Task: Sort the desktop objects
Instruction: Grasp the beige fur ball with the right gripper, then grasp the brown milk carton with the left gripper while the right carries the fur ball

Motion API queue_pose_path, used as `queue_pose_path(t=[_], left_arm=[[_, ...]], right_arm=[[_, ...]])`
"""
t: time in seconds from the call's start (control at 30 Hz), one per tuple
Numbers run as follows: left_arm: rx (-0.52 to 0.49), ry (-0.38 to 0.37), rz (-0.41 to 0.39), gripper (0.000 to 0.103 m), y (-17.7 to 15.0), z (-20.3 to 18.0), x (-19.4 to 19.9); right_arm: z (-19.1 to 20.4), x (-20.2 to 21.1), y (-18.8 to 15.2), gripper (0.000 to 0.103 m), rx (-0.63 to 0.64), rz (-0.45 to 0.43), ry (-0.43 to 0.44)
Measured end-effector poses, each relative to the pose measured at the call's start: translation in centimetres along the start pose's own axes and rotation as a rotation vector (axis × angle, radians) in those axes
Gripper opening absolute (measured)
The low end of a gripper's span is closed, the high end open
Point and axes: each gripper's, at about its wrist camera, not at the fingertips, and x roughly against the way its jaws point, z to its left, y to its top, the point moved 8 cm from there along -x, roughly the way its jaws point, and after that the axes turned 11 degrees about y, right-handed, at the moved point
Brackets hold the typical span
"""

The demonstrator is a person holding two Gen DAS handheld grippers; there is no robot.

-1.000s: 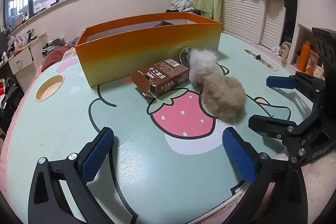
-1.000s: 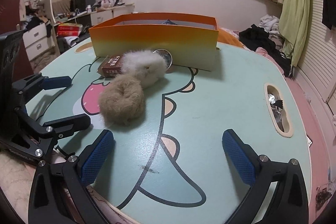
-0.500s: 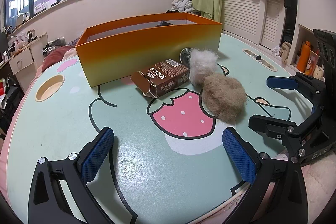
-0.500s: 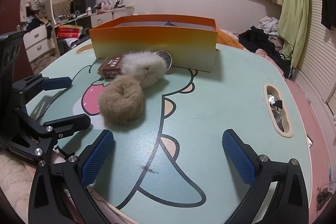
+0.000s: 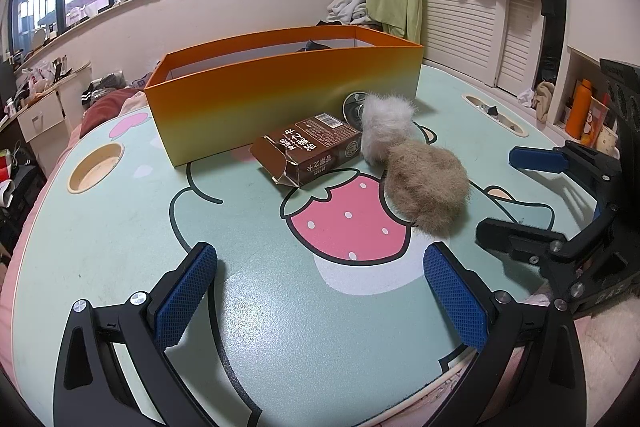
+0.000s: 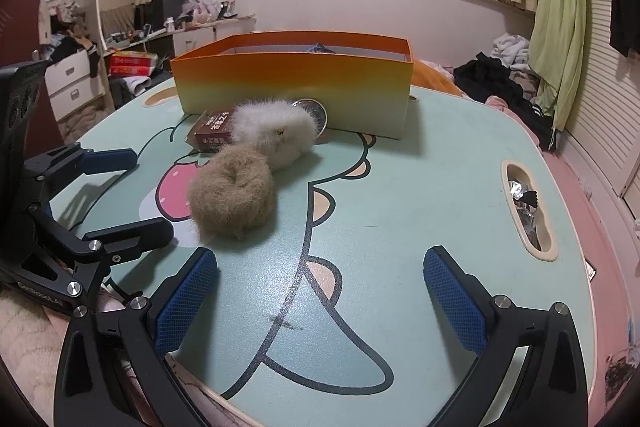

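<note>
- We are seeing the mint cartoon-print table (image 5: pixel 120 235) carrying an orange open box (image 5: pixel 280 91) at its far side.
- A brown carton (image 5: pixel 308 151) printed with Chinese characters is lying on its side in front of the box, touching the white fluffy scrunchie (image 5: pixel 386 127); the tan fluffy scrunchie (image 6: pixel 232 197) is sitting just beside that.
- We are holding the left gripper (image 5: pixel 320 291) and right gripper (image 6: pixel 320 291) low over the near edge, both spread wide, grasping nothing.
</note>
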Motion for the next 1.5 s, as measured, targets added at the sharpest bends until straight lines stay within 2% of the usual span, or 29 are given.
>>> queue_pose_path(t=[0.17, 0.23, 0.4, 0.57, 0.63, 0.67, 0.73, 0.77, 0.8, 0.97, 1.03, 1.1, 1.2, 1.33, 1.43, 1.5], left_arm=[[0.000, 0.000, -0.001, 0.103, 0.1, 0.0, 0.1], [0.001, 0.000, -0.001, 0.103, 0.0, 0.1, 0.0], [0.001, -0.001, -0.001, 0.103, 0.0, 0.1, 0.0], [0.001, -0.001, -0.001, 0.103, 0.0, 0.2, 0.0], [0.001, -0.001, -0.001, 0.103, 0.0, 0.1, 0.0], [0.001, -0.001, -0.001, 0.103, 0.0, 0.2, -0.1], [0.000, -0.001, -0.001, 0.103, -0.1, 0.2, -0.1], [0.000, -0.001, 0.000, 0.103, -0.1, 0.2, -0.1], [0.000, -0.001, -0.001, 0.103, 0.0, 0.2, -0.1], [-0.010, 0.002, 0.000, 0.103, 0.1, 0.1, 0.1], [-0.036, 0.033, -0.016, 0.103, 0.5, 0.1, 0.7], [-0.046, 0.023, -0.049, 0.103, 1.4, 0.0, 1.5], [-0.010, -0.014, -0.076, 0.103, 3.8, 0.7, 2.2], [0.055, -0.052, -0.019, 0.099, 6.0, 2.1, 0.2], [0.033, -0.049, 0.023, 0.095, 6.4, 2.0, -1.6], [0.007, -0.042, 0.021, 0.095, 6.8, 1.8, -2.4]], right_arm=[[-1.4, 1.8, 0.5, 0.097, -0.113, -0.109, 0.055], [-1.2, 2.3, 1.1, 0.096, -0.110, -0.135, 0.067], [1.4, 1.7, 2.4, 0.091, -0.006, -0.113, 0.071], [2.7, -0.1, 4.7, 0.086, 0.007, -0.060, 0.113], [3.1, -1.4, 5.1, 0.079, 0.000, -0.013, 0.128], [3.4, -2.2, 5.1, 0.073, -0.001, 0.016, 0.141], [3.7, -3.4, 4.5, 0.057, 0.002, 0.073, 0.140], [3.8, -3.9, 4.0, 0.041, 0.001, 0.098, 0.145], [4.0, -3.8, 3.8, 0.037, 0.009, 0.091, 0.147], [2.8, -1.4, 3.3, 0.035, -0.021, -0.001, 0.143], [2.4, -0.8, 2.9, 0.035, -0.027, -0.025, 0.128], [2.0, -0.2, 2.3, 0.035, -0.026, -0.046, 0.100], [0.6, 0.6, 2.1, 0.035, -0.092, -0.095, 0.084], [-1.3, 1.2, 2.1, 0.036, -0.171, -0.120, 0.095], [-1.6, 1.0, 2.0, 0.036, -0.183, -0.104, 0.104], [-1.3, 1.0, 2.1, 0.036, -0.174, -0.104, 0.105]])
